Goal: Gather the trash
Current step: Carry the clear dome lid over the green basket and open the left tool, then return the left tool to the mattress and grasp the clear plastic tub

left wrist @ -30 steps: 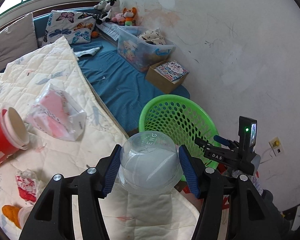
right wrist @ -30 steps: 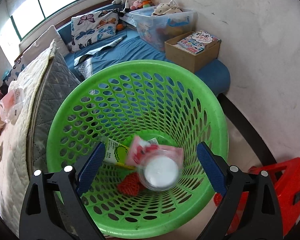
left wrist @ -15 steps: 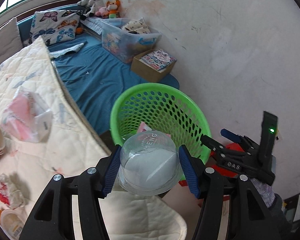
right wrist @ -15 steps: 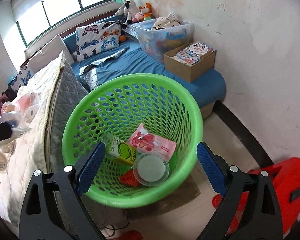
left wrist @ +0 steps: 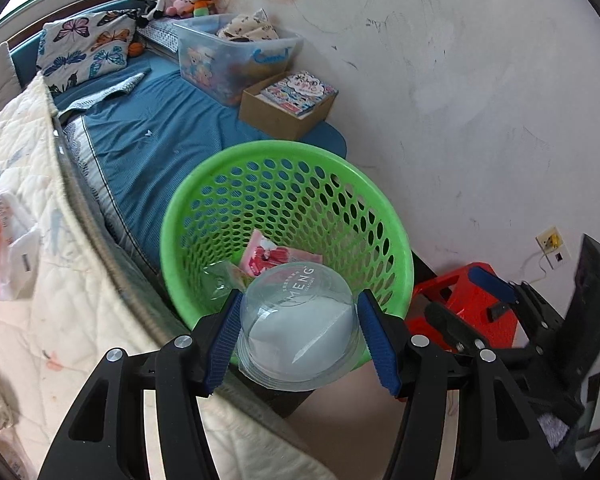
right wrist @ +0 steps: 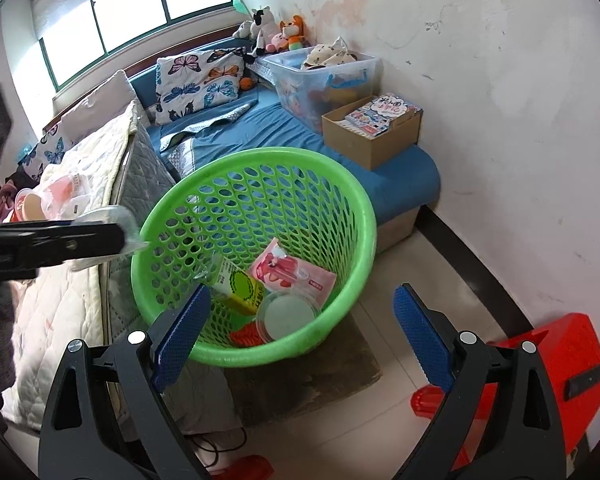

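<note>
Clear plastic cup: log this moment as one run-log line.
left gripper: shut on clear plastic cup | cup: over near rim of green basket | right gripper: open, empty

A bedroom corner in daylight from a green-framed window above the bed. Scuffed, stained white wall along the right side; pale tiled floor with a dark skirting strip. Blue mattress against the wall, carrying a butterfly-print pillow, soft toys, a clear storage tub and a cardboard box of books at its near end. Cream quilted bed alongside. Red plastic stool at lower right; wall socket nearby.
</note>
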The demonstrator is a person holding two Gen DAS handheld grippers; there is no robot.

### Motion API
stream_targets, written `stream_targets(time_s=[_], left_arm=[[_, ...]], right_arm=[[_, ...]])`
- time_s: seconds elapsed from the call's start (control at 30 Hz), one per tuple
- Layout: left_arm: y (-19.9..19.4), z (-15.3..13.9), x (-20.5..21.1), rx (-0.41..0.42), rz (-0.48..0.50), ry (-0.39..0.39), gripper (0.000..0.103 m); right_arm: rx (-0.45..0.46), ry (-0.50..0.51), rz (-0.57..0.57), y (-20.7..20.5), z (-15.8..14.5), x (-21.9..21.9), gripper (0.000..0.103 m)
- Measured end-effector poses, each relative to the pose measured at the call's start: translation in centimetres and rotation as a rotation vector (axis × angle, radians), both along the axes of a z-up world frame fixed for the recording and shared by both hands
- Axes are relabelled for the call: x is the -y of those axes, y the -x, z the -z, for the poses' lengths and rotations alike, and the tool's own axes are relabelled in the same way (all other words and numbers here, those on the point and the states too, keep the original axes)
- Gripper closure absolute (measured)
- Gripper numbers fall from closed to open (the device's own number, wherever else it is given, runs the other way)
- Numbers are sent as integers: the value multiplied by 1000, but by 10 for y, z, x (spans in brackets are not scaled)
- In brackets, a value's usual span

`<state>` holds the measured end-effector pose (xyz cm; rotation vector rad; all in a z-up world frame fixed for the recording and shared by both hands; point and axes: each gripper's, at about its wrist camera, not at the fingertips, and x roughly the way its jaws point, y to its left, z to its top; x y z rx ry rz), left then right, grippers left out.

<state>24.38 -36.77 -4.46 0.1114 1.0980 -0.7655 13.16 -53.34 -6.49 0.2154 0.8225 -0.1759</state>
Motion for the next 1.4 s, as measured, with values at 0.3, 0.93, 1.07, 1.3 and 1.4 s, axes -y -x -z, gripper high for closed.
stream_targets(time_s=[0.3,0.93,1.07,1.3,1.4], left_arm=[[-1,14,20,-39,14,3,37],[35,-25,-70,71,-55,32,36],[41,-31,-102,99,-99,16,36],[48,-36,-172,136,-215,-3,36],[50,-38,-202,161,-269,-13,36]], right_arm=[[11,-7,6,18,-1,3,11],[37,-35,-83,22,-10,-40,11],[46,-43,-122,17,-14,-57,11],[51,-45,-209,5,-19,-94,11],[55,-47,-243,0,-21,-109,11]])
